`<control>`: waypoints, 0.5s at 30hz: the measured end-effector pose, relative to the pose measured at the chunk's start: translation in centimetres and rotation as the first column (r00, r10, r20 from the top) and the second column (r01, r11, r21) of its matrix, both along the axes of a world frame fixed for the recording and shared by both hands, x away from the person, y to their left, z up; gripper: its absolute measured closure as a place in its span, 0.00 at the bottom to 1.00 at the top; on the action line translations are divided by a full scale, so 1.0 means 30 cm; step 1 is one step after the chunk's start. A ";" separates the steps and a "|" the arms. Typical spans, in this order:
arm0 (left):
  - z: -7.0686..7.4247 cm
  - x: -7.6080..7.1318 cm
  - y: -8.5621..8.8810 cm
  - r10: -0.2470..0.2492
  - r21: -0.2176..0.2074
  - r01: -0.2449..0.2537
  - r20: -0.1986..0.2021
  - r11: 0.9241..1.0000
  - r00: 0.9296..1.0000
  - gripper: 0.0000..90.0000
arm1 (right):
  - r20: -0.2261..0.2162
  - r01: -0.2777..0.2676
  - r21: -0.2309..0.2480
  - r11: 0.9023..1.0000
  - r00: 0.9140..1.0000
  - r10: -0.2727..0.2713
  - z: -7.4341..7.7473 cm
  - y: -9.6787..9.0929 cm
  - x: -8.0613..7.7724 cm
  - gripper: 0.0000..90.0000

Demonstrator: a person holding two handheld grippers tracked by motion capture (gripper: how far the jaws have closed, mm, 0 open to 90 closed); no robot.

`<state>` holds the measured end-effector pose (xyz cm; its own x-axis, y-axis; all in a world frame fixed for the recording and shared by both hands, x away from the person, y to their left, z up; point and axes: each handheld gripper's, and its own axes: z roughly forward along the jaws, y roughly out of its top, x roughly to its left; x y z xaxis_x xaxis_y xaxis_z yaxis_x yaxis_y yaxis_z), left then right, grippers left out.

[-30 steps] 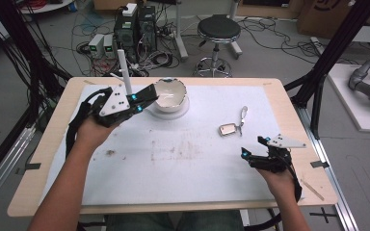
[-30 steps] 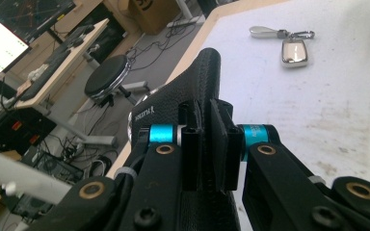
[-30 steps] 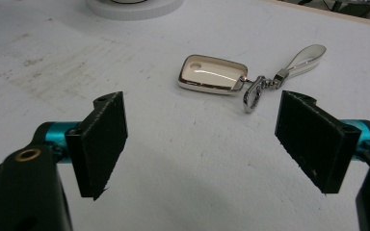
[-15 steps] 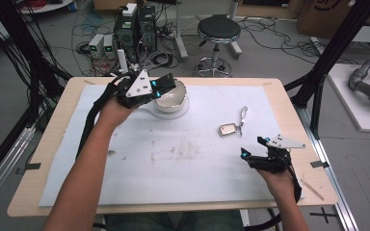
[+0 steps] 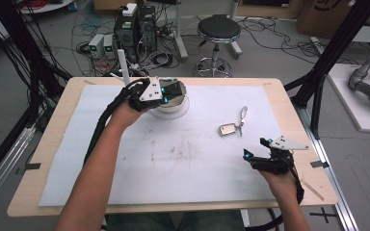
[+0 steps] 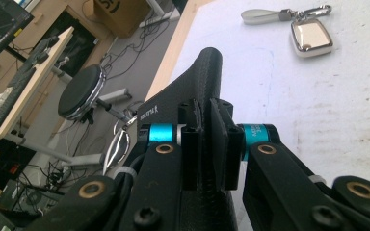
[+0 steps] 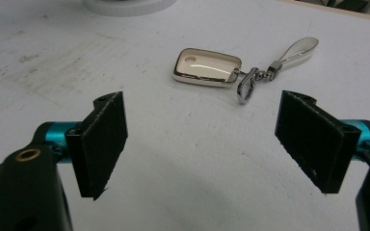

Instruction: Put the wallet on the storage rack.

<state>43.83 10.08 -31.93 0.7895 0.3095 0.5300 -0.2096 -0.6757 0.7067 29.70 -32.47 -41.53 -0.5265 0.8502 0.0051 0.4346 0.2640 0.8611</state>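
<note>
Clamping a black piece (image 6: 207,86), left jaws near bowl (image 5: 173,107); right jaws wide, keychain (image 7: 207,66) ahead.

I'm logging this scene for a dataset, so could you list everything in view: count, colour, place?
Table: one, pale wood, centre.
Mat: one, white with stains, covering the tabletop.
Key fob: one, silver with cream face, right of centre on the mat, strap attached.
Round white dish: one, far left-centre of the mat.
Black flat piece: one, clamped in the left claw.
Stool: one, black seat, floor behind the table.
Computer boxes: several, dark, floor behind.
Left claw: one, black, over the dish, shut.
Right claw: one, black, near right of the mat, open.
</note>
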 end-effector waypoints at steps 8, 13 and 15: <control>-0.035 0.040 -0.018 0.006 0.006 -0.006 -0.039 1.000 0.999 0.92 | 0.001 -0.005 -0.003 1.000 1.000 0.005 0.001 0.005 0.000 0.21; -0.054 0.068 -0.041 0.020 0.034 -0.018 -0.043 0.999 0.999 0.92 | -0.004 -0.003 0.000 1.000 1.000 0.003 -0.002 0.003 0.001 0.21; -0.068 0.079 -0.051 0.029 0.042 -0.027 -0.051 0.999 0.998 0.92 | 0.000 -0.004 -0.004 1.000 1.000 0.004 -0.003 0.002 0.002 0.21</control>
<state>46.18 8.57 -33.97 0.8075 0.3107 0.5015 -0.1542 -0.7094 0.6878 29.76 -32.41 -41.61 -0.5301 0.8480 0.0019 0.4331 0.2689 0.8603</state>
